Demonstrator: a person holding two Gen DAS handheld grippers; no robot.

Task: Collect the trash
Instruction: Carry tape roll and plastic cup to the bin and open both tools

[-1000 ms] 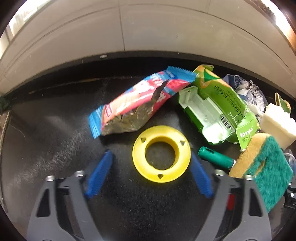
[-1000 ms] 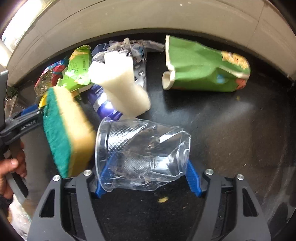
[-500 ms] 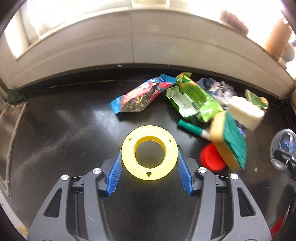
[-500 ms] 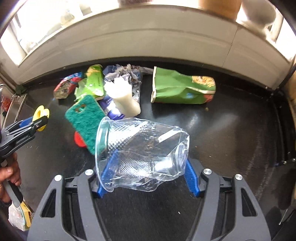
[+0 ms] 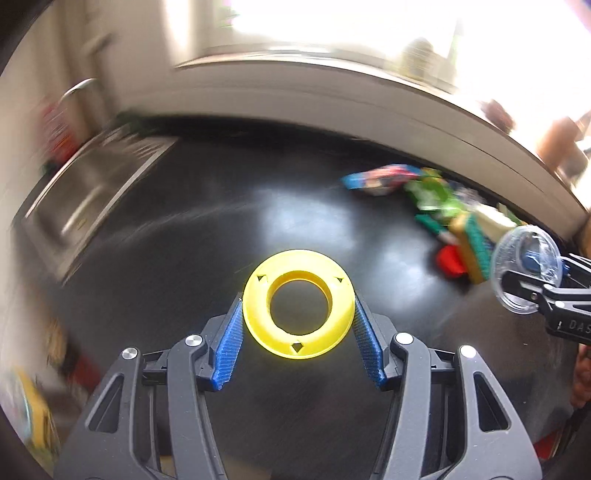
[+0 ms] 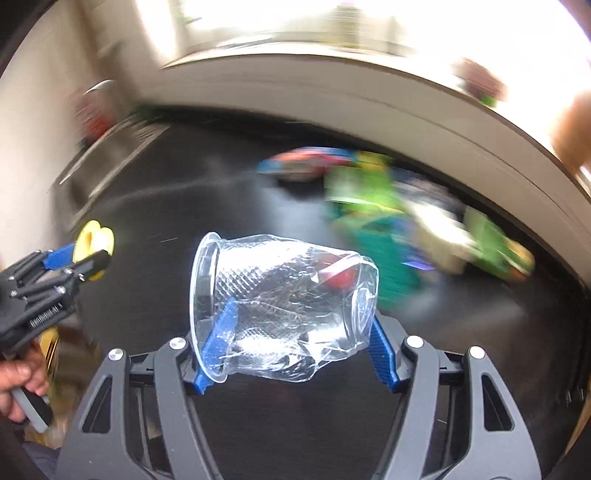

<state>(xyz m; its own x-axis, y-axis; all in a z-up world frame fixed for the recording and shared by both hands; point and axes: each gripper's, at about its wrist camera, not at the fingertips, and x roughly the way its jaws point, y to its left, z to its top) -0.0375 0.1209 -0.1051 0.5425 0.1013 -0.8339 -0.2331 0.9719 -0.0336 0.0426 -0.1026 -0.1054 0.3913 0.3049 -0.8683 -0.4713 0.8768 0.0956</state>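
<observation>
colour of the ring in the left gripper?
Yellow. The ring shows best in the left wrist view, clamped between the blue fingers.

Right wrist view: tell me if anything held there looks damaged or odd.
The clear plastic cup in the right tool is crushed: its closed end is dented and its wall creased, and it lies on its side between the blue pads. The left tool holds a yellow ring, which looks intact.

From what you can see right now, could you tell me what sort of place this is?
Most likely a home kitchen: a steel sink with a tap is set into a dark countertop beneath a bright window.
</observation>
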